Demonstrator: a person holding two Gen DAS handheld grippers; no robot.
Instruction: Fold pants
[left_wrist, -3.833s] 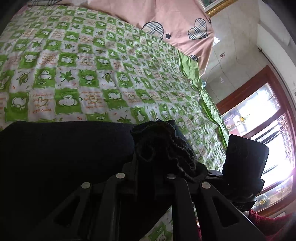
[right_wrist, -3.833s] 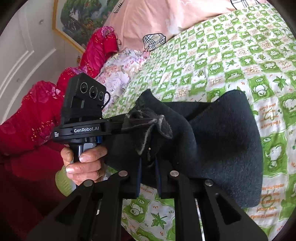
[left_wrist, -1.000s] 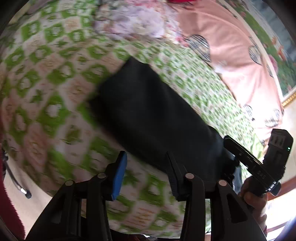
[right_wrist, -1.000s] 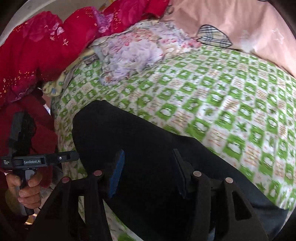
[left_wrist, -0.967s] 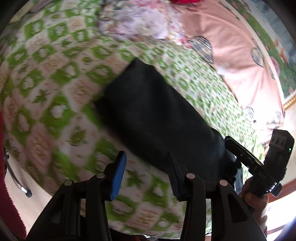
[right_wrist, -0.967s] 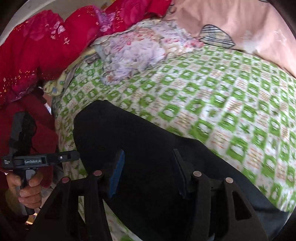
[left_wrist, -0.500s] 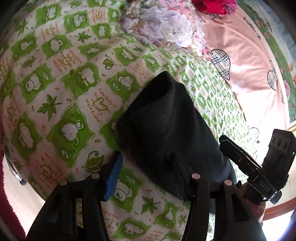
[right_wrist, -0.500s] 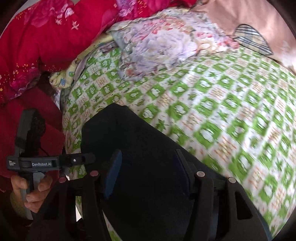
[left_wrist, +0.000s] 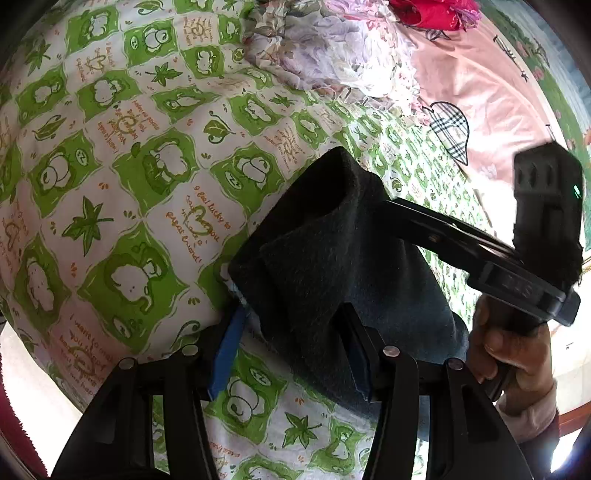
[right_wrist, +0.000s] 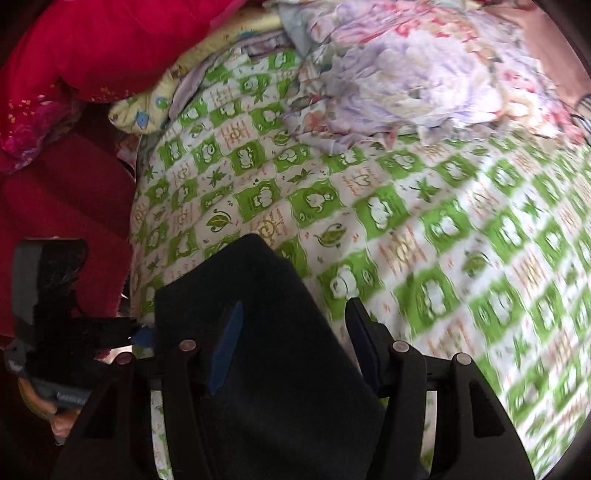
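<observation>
one folded dark pants (left_wrist: 343, 266) on one checked bedspread (left_wrist: 129, 206), two grippers' fingers apart

black pants (left_wrist: 332, 251); green-white checked sheet (left_wrist: 140, 177); pink heart-print quilt (left_wrist: 480, 92); red blanket (right_wrist: 92, 44).

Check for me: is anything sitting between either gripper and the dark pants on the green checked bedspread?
Nothing visible. The pants lie directly under both open grippers: the left gripper straddles a raised corner, and the right gripper hangs over the dark cloth. The floral bedding lies clear, farther up the bedspread.
</observation>
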